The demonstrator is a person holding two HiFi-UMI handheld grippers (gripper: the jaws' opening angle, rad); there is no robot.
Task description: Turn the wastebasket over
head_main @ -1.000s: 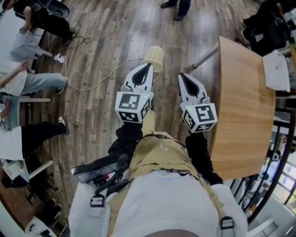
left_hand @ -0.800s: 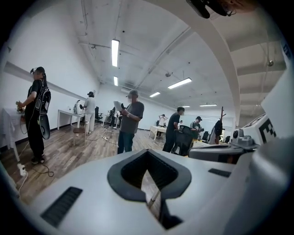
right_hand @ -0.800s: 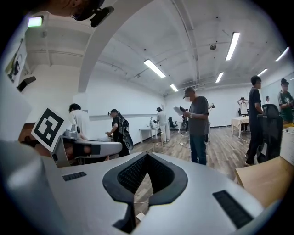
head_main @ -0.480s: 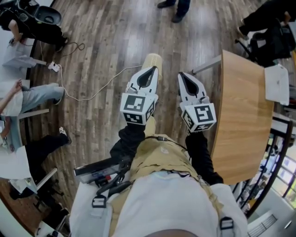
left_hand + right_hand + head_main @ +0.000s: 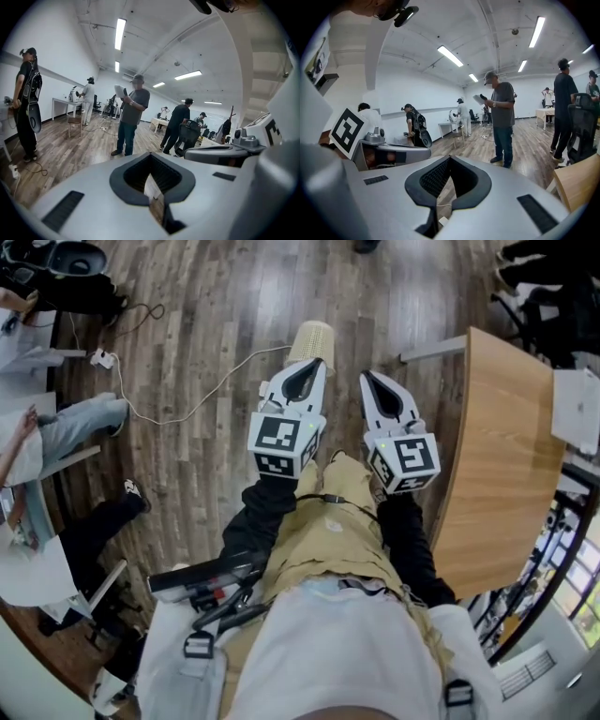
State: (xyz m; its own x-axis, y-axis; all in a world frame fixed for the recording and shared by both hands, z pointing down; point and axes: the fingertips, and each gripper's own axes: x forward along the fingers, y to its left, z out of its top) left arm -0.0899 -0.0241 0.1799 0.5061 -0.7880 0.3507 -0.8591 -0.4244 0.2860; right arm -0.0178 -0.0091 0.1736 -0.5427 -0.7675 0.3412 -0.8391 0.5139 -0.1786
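A cream mesh wastebasket (image 5: pixel 313 337) stands on the wooden floor in the head view, rim toward me. My left gripper (image 5: pixel 315 363) is shut and empty, its tip just at the basket's near side; contact is unclear. My right gripper (image 5: pixel 365 377) is also shut and empty, level with the left one and a little right of the basket. In the left gripper view the jaws (image 5: pixel 151 156) meet at the tip, and a pale strip of the basket shows through their gap. The right gripper (image 5: pixel 450 158) in its own view looks over floor, with the left gripper's marker cube at its left.
A round wooden table (image 5: pixel 497 456) stands close on the right, with a white sheet (image 5: pixel 577 409) at its far edge. A white cable (image 5: pixel 187 413) runs across the floor from a power strip (image 5: pixel 100 359) toward the basket. Seated people fill the left edge; a person (image 5: pixel 131 117) stands ahead.
Both grippers have moved forward and lower, side by side, toward the wastebasket. The left tip has come up against the basket's near side. Both stay shut.
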